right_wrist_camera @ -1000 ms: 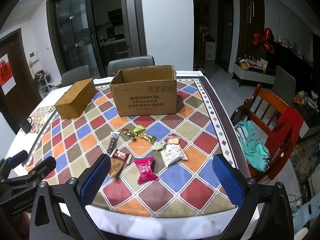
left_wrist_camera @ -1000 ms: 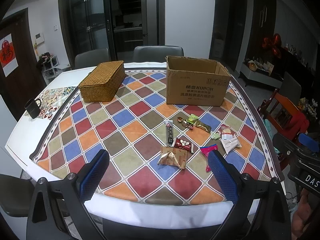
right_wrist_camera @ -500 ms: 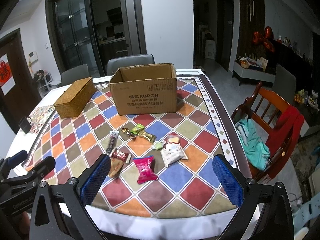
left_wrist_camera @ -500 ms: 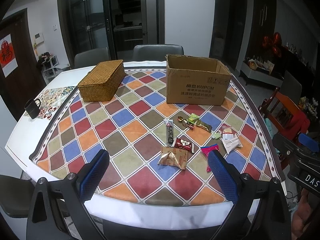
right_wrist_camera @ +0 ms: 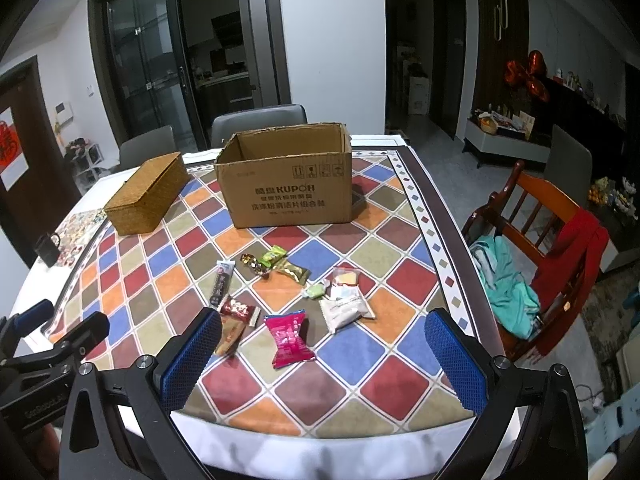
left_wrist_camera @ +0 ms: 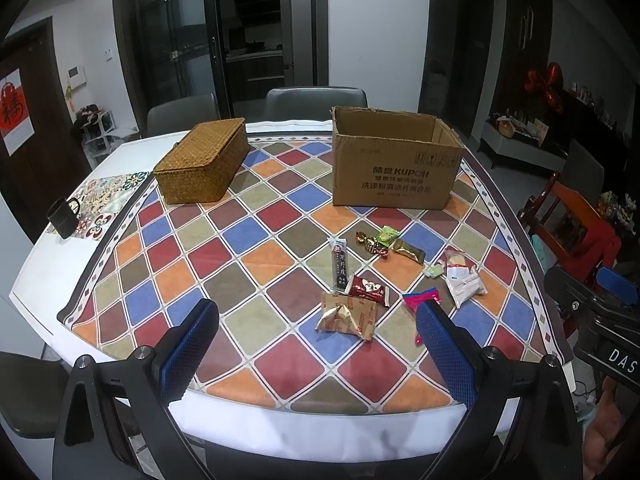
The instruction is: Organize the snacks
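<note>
Both grippers, left (left_wrist_camera: pixel 316 346) and right (right_wrist_camera: pixel 322 354), have black frames, silver screws, blue textured pads (right_wrist_camera: pixel 191 364); white lettering, perhaps "DAS".

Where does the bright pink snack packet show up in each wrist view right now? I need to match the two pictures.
Left wrist view: bright pink snack packet lower right, partly hidden behind the hand-held gripper's right blue finger.
Right wrist view: same packet lower centre, fully visible between the fingers.
Shared landmark: open brown cardboard box behind the snacks.
</note>
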A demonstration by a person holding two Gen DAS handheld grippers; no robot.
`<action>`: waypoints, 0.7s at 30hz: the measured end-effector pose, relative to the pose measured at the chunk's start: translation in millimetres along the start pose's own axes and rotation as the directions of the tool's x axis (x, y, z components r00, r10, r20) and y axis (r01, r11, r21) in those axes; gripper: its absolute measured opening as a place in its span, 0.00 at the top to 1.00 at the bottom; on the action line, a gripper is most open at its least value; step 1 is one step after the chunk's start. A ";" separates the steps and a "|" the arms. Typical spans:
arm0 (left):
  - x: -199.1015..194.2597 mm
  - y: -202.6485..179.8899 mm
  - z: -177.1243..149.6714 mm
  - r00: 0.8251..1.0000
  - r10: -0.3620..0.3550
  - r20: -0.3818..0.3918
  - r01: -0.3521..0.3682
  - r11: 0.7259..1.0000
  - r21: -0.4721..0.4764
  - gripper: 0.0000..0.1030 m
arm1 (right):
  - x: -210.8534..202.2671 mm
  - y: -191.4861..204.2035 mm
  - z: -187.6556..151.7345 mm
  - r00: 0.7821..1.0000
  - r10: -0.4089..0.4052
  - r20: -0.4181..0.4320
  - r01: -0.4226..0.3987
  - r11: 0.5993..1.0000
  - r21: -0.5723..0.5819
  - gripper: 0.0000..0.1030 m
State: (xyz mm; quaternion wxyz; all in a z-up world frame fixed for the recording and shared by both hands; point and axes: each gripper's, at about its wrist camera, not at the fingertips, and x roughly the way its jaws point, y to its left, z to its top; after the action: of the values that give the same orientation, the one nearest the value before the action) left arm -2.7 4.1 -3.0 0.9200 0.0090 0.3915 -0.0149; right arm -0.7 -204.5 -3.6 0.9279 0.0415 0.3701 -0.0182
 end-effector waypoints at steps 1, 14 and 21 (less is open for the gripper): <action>0.3 -0.1 -0.4 1.000 0.000 -0.001 0.000 1.000 0.001 0.02 | -0.4 0.4 0.5 1.000 0.000 0.001 0.000 1.000 -0.001 0.00; 15.4 -4.6 -4.1 1.000 -0.001 -0.009 0.002 1.000 0.025 0.02 | 20.1 -11.0 -15.2 1.000 -0.014 -0.012 0.014 1.000 0.001 0.00; 31.0 -9.9 -6.6 1.000 -0.012 -0.026 0.013 0.999 0.046 0.02 | 27.7 -8.4 -11.4 0.999 -0.013 -0.040 0.012 1.000 -0.004 0.00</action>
State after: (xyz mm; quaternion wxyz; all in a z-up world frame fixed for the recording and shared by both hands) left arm 13.6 -6.3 -30.0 0.9142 0.0282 0.4031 -0.0296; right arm 11.0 -211.9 -31.5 0.9203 0.0377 0.3888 -0.0224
